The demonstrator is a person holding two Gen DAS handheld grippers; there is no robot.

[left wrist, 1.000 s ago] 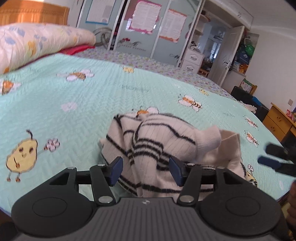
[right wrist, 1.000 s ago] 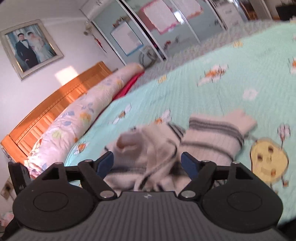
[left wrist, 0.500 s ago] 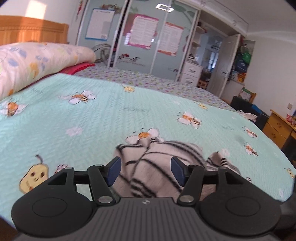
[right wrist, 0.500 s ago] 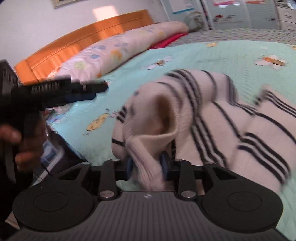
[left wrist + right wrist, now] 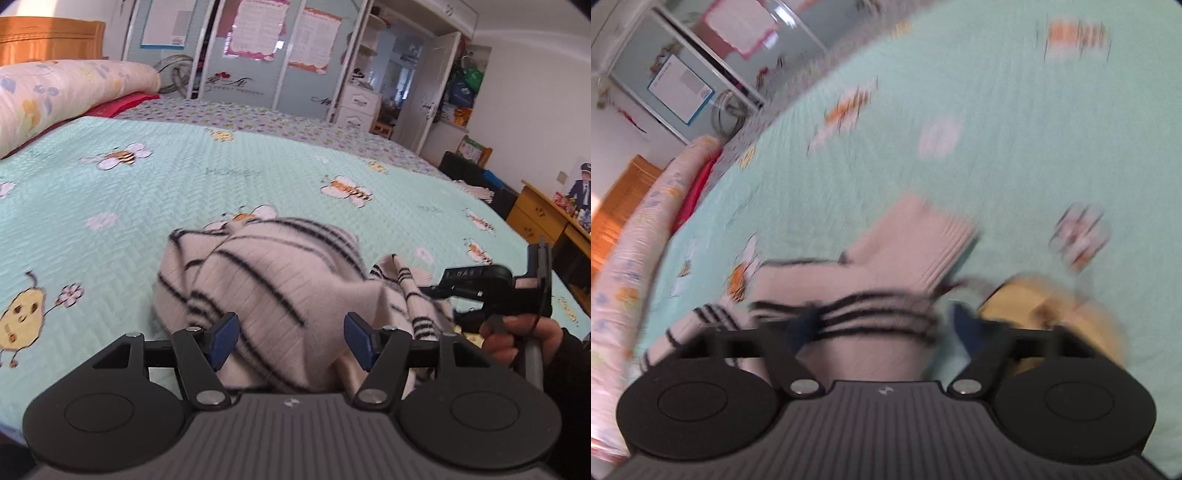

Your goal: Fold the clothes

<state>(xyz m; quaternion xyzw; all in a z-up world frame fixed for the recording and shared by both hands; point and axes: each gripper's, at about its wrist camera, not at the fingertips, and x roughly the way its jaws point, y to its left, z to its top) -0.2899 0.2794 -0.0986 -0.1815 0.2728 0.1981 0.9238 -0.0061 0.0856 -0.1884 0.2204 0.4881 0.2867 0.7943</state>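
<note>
Both tools look alike: a grey ribbed body with a small white logo, two round black discs at its front corners, and black linkage arms pinned with silver screws. The left gripper (image 5: 290,341) carries dark blue pads (image 5: 223,339) on its fingers. The right gripper (image 5: 886,326) is blurred, its pads dark blue too. The hand (image 5: 517,341) wears a dark sleeve (image 5: 570,373).

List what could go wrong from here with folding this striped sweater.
1. The striped sweater lies bunched on the bedspread; a fold made now may trap creases.
2. The left gripper is open around a thick hump, so closing could pinch several layers.
3. The right wrist view is motion-blurred; the right gripper may miss the intended edge.
</note>
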